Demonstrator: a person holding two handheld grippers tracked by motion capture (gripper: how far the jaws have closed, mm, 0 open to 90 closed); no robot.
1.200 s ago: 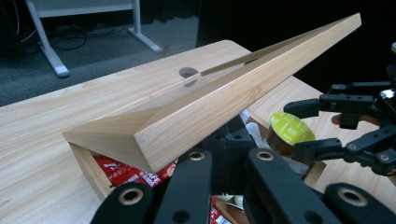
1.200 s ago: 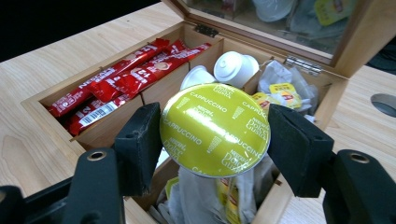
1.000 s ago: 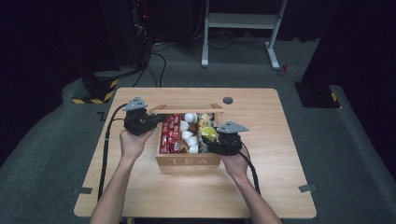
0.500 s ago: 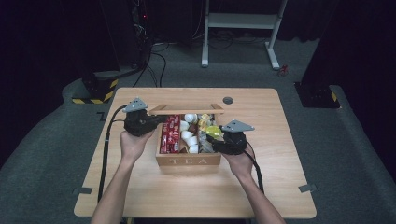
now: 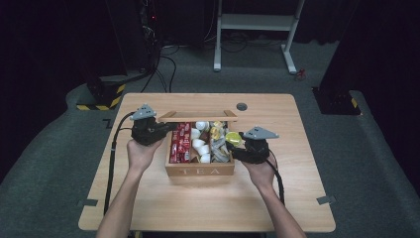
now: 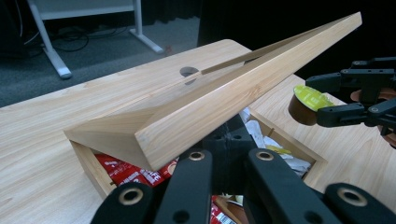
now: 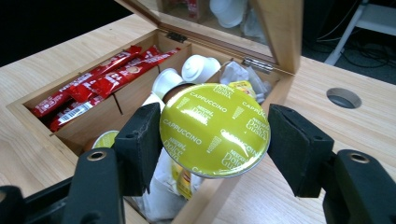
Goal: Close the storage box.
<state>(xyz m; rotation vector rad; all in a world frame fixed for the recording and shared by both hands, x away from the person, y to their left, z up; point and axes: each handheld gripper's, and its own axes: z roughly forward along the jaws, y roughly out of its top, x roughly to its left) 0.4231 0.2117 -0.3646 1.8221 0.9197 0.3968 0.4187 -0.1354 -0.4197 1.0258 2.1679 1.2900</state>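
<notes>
A wooden tea box (image 5: 200, 171) stands mid-table, its hinged lid (image 5: 198, 117) raised. My left gripper (image 5: 168, 128) sits at the lid's left end, and its jaws meet under the tilted lid (image 6: 210, 98), which hides the tips. My right gripper (image 7: 215, 140) is shut on a yellow-green cappuccino capsule (image 7: 215, 128), held just above the box's right rim (image 5: 232, 157). Inside the box lie red sachets (image 7: 93, 84), white capsules (image 7: 198, 67) and paper packets. The capsule (image 6: 308, 100) also shows in the left gripper view, at the right.
A round cable hole (image 5: 241, 106) sits in the tabletop behind the box. Bare wood runs in front of the box and to both sides. A white desk frame (image 5: 257, 25) and a yellow-black striped block (image 5: 104, 94) stand on the floor beyond the table.
My right gripper has carried the capsule a little to the right, from over the box's right compartment to its rim. The left gripper and the lid have kept still.
</notes>
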